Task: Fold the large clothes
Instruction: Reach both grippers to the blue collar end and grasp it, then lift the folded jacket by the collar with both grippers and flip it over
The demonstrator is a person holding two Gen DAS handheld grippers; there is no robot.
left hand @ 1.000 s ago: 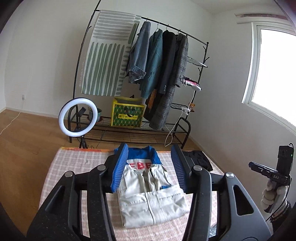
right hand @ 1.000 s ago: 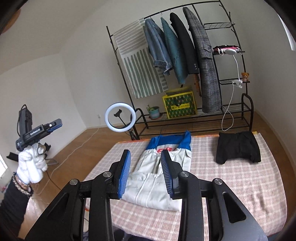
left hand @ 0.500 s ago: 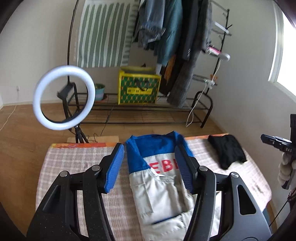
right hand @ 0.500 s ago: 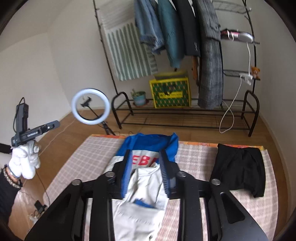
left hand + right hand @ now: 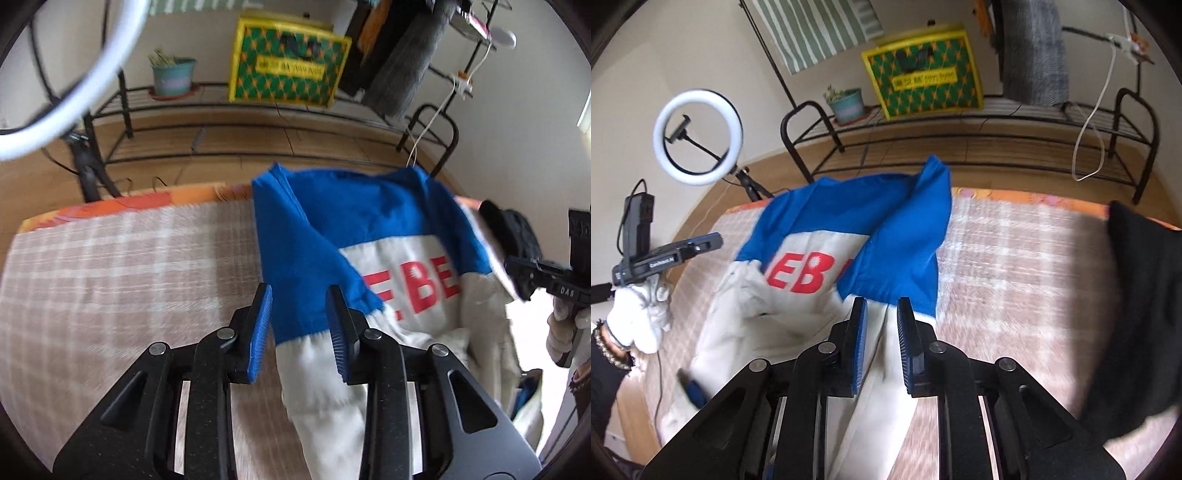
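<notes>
While the jacket (image 5: 373, 236) lies spread on the bed (image 5: 122, 266), the left gripper (image 5: 300, 332) straddles its 9 o'clock sleeve, jaws apart, gripping nothing; the right gripper (image 5: 881, 345), part open and empty, brackets the 3 o'clock sleeve, likely to fold both inward.

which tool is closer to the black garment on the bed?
Right. The right tool sits over the jacket's sleeve on the side toward the black garment; the left tool is over the opposite sleeve.
</notes>
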